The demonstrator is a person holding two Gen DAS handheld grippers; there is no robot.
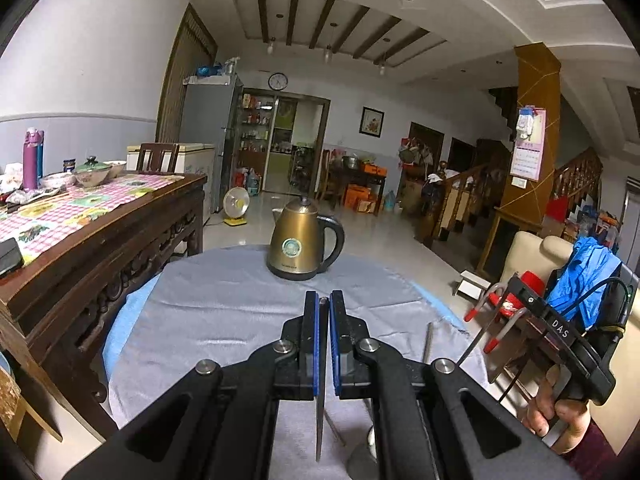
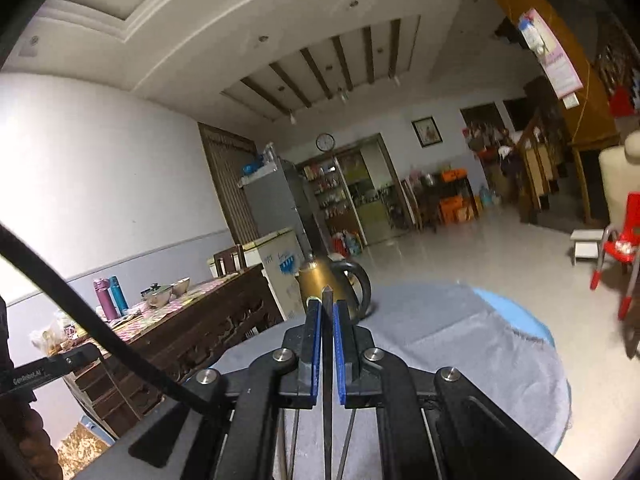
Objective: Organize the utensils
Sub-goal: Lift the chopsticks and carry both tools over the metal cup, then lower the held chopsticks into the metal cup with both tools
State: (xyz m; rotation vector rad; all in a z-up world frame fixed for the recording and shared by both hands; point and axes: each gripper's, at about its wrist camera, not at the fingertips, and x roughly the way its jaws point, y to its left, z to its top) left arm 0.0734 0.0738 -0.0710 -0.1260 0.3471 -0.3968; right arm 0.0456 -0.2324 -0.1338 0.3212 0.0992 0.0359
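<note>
My left gripper (image 1: 324, 300) is shut on a thin dark utensil (image 1: 320, 408) that runs back between the blue pads and hangs below them over the grey cloth. My right gripper (image 2: 327, 307) is shut on a dark chopstick-like utensil (image 2: 328, 360) whose tip pokes out past the fingertips. In the left wrist view the right gripper's body (image 1: 560, 340) is at the right, held by a hand, with a thin stick (image 1: 474, 346) sloping down from it. A metal rod (image 1: 428, 342) stands beside it. Thin sticks (image 2: 295, 440) show under the right gripper.
A gold electric kettle (image 1: 298, 246) stands at the far side of the round table with the grey cloth (image 1: 224, 304). A carved wooden table (image 1: 100, 240) with bowls and bottles is on the left. A red chair (image 2: 622, 248) and a cream sofa (image 1: 532, 248) are on the right.
</note>
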